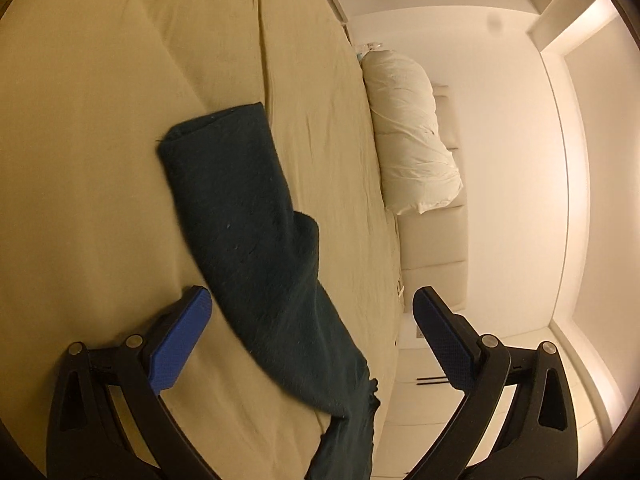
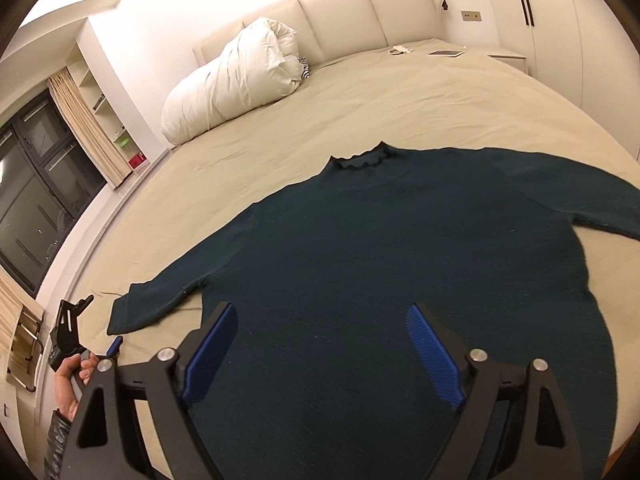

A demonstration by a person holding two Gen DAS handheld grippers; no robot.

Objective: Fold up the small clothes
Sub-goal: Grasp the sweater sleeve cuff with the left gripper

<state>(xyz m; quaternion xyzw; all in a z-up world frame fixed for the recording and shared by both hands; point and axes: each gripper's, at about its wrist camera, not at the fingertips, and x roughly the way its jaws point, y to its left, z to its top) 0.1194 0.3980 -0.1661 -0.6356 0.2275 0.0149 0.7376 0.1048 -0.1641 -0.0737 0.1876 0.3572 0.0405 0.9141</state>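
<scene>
A dark teal sweater (image 2: 392, 264) lies flat on the beige bed sheet (image 2: 400, 96), neck away from me, both sleeves spread out. My right gripper (image 2: 320, 320) is open and empty, hovering over the sweater's lower body. My left gripper (image 1: 312, 300) is open and empty; the sweater's left sleeve (image 1: 244, 216) lies between its blue fingers (image 1: 184, 332), cuff pointing away. The left gripper also shows in the right wrist view (image 2: 100, 344), held in a hand just beyond the sleeve cuff (image 2: 128, 316).
A rolled white duvet (image 2: 236, 84) lies by the padded headboard (image 2: 360, 4). A tablet (image 2: 446, 53) and small items lie at the bed's far right. Shelves and a curtained window (image 2: 36, 184) stand on the left. The bed edge (image 1: 384, 184) runs beside the sleeve.
</scene>
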